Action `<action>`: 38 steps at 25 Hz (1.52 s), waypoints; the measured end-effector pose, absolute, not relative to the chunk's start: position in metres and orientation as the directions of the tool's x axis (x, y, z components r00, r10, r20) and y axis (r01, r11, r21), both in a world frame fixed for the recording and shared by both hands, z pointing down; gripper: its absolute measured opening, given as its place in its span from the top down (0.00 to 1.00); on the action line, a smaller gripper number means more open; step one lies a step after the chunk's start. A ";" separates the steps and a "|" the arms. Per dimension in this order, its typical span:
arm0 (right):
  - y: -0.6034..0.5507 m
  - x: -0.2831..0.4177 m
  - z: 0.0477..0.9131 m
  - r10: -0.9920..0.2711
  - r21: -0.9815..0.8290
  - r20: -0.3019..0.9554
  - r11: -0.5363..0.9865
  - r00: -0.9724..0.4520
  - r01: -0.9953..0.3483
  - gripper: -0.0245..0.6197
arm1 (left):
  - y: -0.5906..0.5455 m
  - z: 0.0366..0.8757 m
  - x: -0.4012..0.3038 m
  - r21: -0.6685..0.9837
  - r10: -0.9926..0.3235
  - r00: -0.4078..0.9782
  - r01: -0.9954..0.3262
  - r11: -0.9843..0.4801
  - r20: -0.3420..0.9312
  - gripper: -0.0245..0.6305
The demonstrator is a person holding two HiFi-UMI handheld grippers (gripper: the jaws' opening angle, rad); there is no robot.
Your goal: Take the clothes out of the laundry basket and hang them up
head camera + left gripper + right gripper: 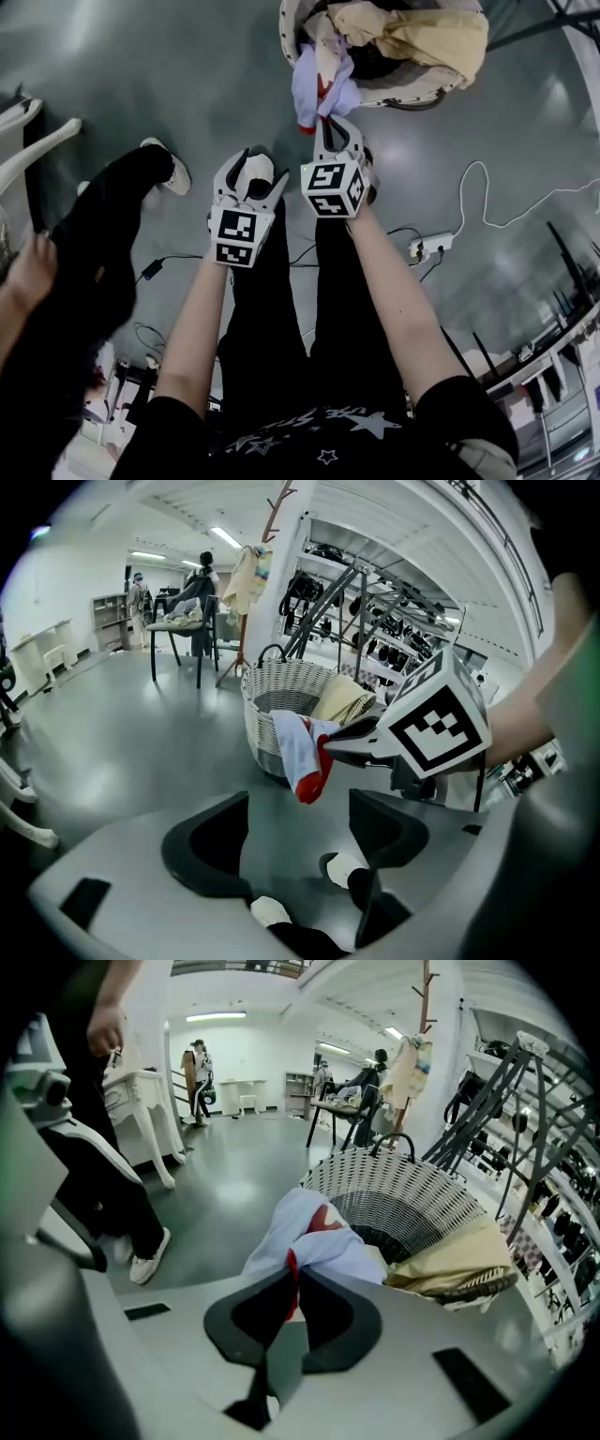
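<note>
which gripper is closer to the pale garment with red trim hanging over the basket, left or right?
Right. The right gripper is shut on the pale garment at the rim of the basket. The left gripper is open and empty, set back from the garment, not touching it.

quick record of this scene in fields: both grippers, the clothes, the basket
right gripper: shut on the pale garment, pinched at its red-trimmed edge
left gripper: open, nothing between the jaws, beside the right gripper
pale garment: partly out, hanging over the near rim of the wicker laundry basket
beige garment: draped over the basket's rim, not held
wicker laundry basket: upright on the floor, clothes still inside
</note>
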State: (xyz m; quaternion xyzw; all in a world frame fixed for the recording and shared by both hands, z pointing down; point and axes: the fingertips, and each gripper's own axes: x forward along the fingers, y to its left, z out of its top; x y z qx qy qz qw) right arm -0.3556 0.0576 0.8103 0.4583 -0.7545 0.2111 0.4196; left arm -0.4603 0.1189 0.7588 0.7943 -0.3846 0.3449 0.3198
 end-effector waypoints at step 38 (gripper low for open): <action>0.071 -0.243 0.729 -0.584 -0.236 0.707 0.336 -0.399 -0.912 0.92 | 0.083 0.789 -0.385 0.434 -0.359 0.493 -0.869 -0.238 0.792 0.92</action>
